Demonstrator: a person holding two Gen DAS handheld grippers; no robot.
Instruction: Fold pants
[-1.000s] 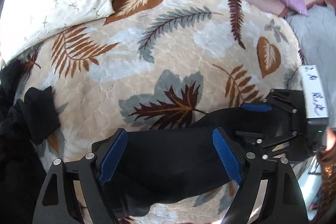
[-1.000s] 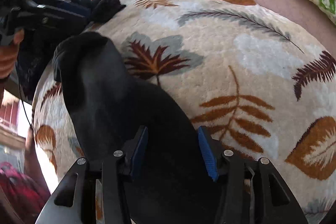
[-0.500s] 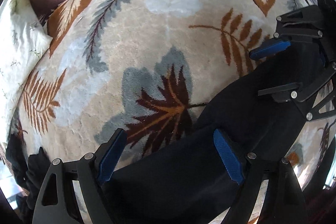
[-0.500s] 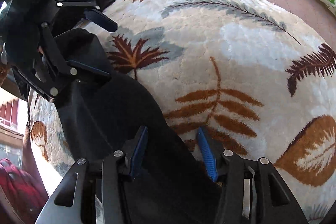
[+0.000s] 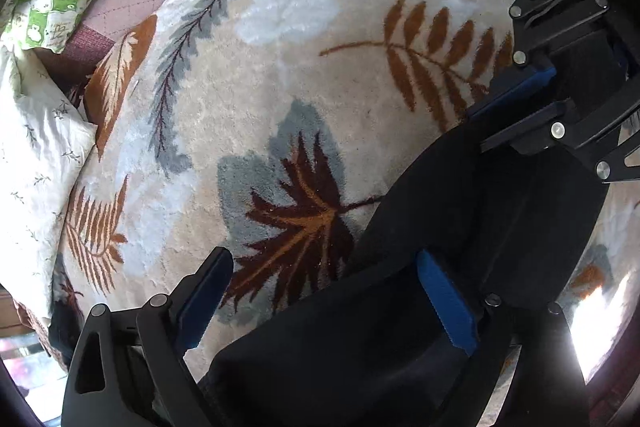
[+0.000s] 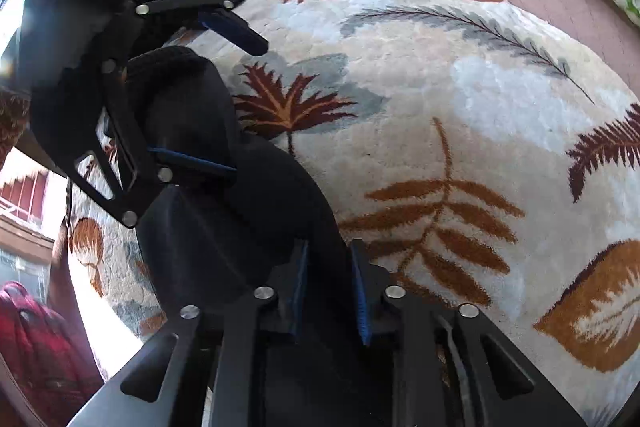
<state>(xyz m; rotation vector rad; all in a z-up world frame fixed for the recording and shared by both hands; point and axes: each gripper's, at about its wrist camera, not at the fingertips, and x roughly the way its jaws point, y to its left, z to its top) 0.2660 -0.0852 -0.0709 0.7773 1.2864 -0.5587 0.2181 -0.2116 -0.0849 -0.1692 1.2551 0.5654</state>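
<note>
Mid-fold: black pants (image 5: 460,227) lay bunched on leaf-print blanket (image 5: 280,75). My right gripper (image 6: 328,283) pinched the cloth; my left gripper (image 5: 320,299) stood spread over it. Next, judged: close left, draw flat

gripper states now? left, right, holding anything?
Left gripper: open, black pants lying loose between the fingers.
Right gripper: shut on the black pants.

pants (image 5: 460,211) — matt black cloth | blanket (image 5: 280,67) — plush, fuzzy pile | left hand-held gripper (image 5: 324,303) — matt black plastic, blue pads
</note>
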